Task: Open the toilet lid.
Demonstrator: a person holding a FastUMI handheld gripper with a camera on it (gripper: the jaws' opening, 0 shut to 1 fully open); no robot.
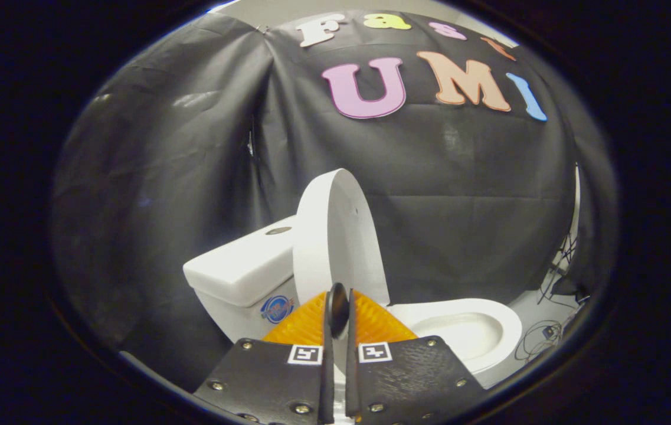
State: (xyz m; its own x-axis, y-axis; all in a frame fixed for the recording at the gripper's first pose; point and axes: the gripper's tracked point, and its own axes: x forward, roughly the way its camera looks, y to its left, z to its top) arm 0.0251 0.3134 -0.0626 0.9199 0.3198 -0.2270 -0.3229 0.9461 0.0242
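The tongs (339, 330) have their two fingers (311, 321) drawn nearly together, with only a thin slit between them. Whether they pinch anything cannot be told: a small dark oval piece (338, 307) stands at the tips right where the slit ends, and the lower edge of the toilet lid (335, 236) sits just behind it, so any contact between the fingers and the lid is hidden.

The toilet lid is raised, standing close to upright and seen nearly edge-on, rising straight up from just ahead of the fingertips. Its broad white face is turned toward the bowl side, and its back lies toward the tank (241, 268).

The tank is just beyond and to the left of the fingers, with a round flush button (278, 231) on its top and a small round sticker (277, 308) on its front. To the right of the fingers and the lid, the seat and bowl (465, 330) lie open to view, the hollow of the bowl showing.

Further right, past the bowl, some dark cables (539, 339) lie on the pale floor (533, 313). The black cloth wall (164, 177) hangs behind the toilet.
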